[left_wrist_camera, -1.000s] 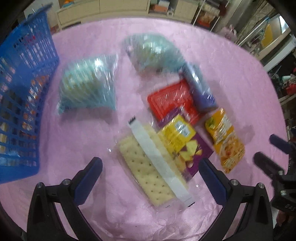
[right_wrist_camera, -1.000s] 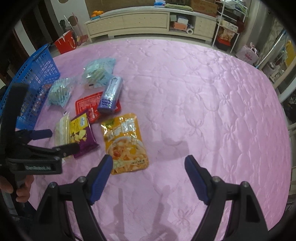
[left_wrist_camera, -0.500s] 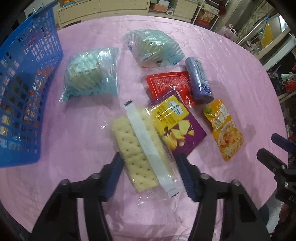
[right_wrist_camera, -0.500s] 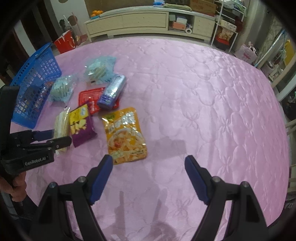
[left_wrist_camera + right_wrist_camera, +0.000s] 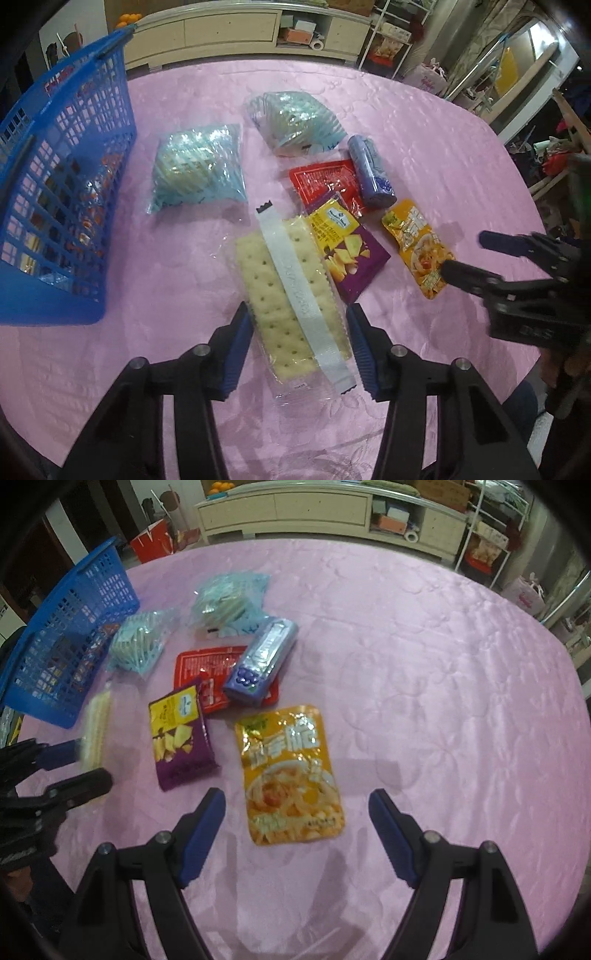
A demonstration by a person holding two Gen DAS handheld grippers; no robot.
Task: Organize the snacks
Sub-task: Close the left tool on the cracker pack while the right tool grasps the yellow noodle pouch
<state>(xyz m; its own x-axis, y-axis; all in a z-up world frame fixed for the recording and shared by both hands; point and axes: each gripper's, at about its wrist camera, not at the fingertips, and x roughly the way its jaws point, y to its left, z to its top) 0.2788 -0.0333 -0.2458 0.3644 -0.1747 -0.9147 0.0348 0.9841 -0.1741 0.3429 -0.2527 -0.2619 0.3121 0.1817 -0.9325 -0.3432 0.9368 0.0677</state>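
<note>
both claws up | l claw (image 5: 299,332) pinching cracker pack (image 5: 291,291) | r claw (image 5: 297,823) wide

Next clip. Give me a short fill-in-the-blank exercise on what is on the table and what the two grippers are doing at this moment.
1. The left gripper has its fingers on either side of the clear pack of ____.
2. The right gripper is open, with nothing between its ____.
3. The blue roll lies partly on the ____ packet.
4. The basket is ____ in colour.

Missing words: crackers; fingers; red; blue
</note>
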